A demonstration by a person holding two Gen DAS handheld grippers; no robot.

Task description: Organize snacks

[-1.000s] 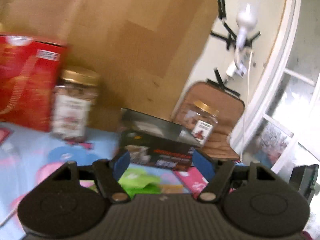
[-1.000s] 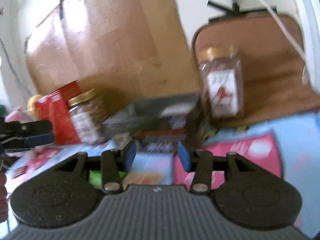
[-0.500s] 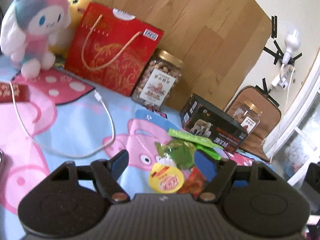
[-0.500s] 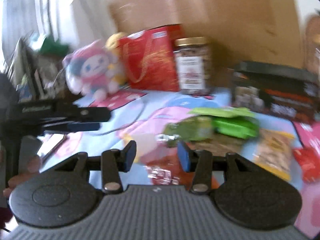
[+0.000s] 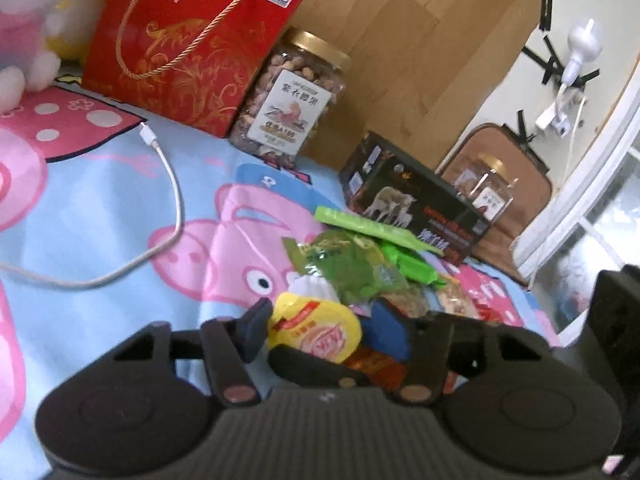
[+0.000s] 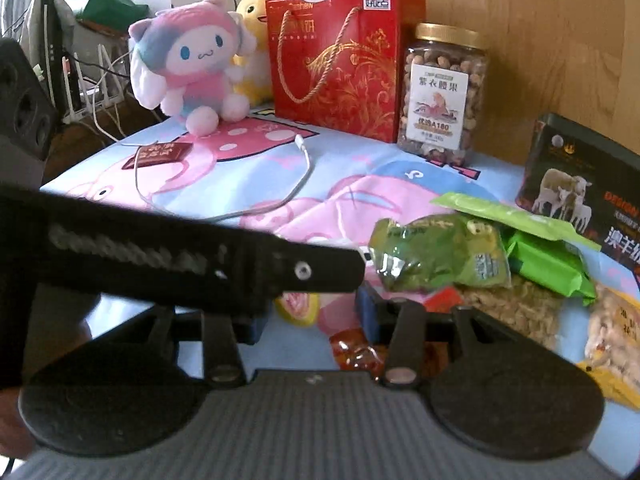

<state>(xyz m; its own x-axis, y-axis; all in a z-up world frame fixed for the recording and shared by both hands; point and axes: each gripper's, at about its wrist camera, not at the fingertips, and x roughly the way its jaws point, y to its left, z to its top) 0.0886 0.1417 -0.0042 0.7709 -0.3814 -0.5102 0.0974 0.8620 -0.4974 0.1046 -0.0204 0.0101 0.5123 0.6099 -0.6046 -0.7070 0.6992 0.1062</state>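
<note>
Yellow foil on a small jelly cup point(image 5: 316, 334) sits right between the blue pads of the left gripper point(image 5: 320, 330), whose jaws stand apart on either side of it, not yet pressing; the cup looks chosen because it lies at the loose 7 o'clock edge of the snack pile, free of the other packets. That pile rests on the cartoon-print cloth point(image 5: 100, 208): a green crinkled packet point(image 5: 348, 264) at the cup's 1 o'clock, a flat light-green pouch point(image 5: 372, 228) laid over it, and a bright green wrapped bar point(image 5: 416, 264) beyond. Along the wooden panel, from 10 to 2 o'clock, stand a red gift bag point(image 5: 188, 48), a gold-lidded nut jar point(image 5: 292, 96) and a black box with sheep on it point(image 5: 416, 208), already lined up upright, which suggests the back row is where sorted goods go. A white charging cable point(image 5: 168, 184) trails across the cloth at 9 o'clock, well apart from the pile. In the right wrist view the right gripper point(image 6: 308, 318) hovers low with its jaws apart and nothing between them, a red wrapped candy point(image 6: 356, 354) just beneath, likely waiting its turn while the left one crosses in front.
</note>
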